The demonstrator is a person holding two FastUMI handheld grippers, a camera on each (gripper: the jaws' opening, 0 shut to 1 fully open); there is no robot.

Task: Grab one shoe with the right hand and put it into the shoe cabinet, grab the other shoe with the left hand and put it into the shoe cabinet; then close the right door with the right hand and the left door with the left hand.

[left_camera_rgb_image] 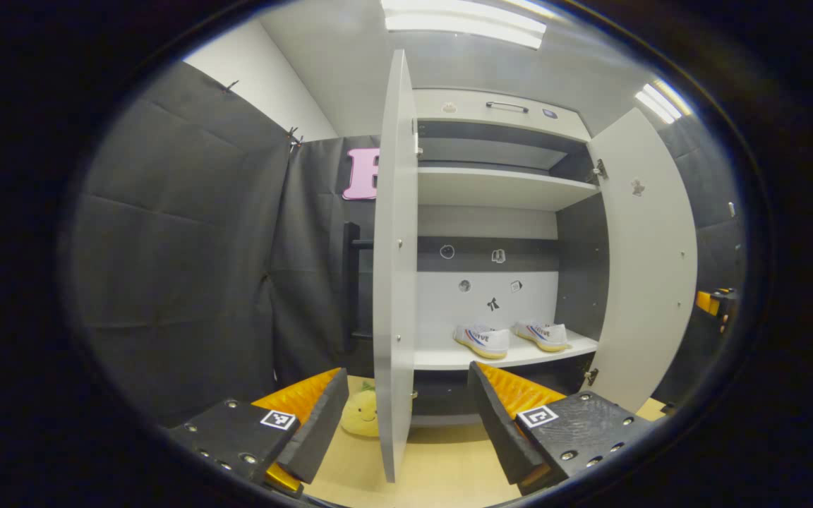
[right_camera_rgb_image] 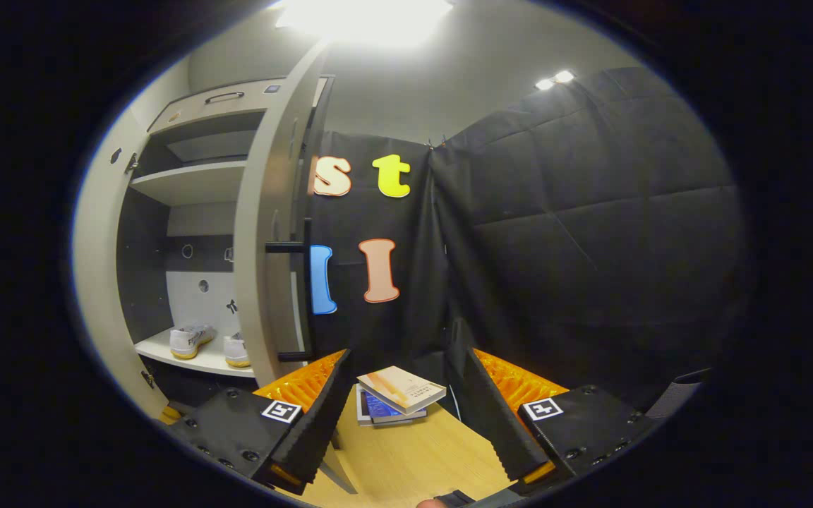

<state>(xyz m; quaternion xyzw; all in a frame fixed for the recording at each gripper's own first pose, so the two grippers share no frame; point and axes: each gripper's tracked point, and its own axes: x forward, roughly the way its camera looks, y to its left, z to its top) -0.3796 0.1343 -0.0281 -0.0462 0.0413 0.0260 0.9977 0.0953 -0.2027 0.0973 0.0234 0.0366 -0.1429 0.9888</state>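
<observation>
Both doors of the shoe cabinet (left_camera_rgb_image: 498,187) stand open. Two white shoes (left_camera_rgb_image: 483,340) (left_camera_rgb_image: 542,334) sit side by side on its lower shelf (left_camera_rgb_image: 449,358). I see the left door (left_camera_rgb_image: 392,268) edge-on, its black bar handle (left_camera_rgb_image: 353,282) on the outer face. My left gripper (left_camera_rgb_image: 406,423) is open, and the door's lower edge stands between its fingers without touching them. In the right gripper view the right door (right_camera_rgb_image: 265,247) with its handle (right_camera_rgb_image: 304,296) stands left of my open, empty right gripper (right_camera_rgb_image: 406,423). The shoes (right_camera_rgb_image: 190,340) (right_camera_rgb_image: 237,349) lie inside.
A yellow plush toy (left_camera_rgb_image: 360,413) lies on the wooden floor beside the left door's foot. A small stack of books (right_camera_rgb_image: 396,395) lies ahead of the right gripper. The right door (left_camera_rgb_image: 646,268) swings far out. Black cloth walls close in both sides.
</observation>
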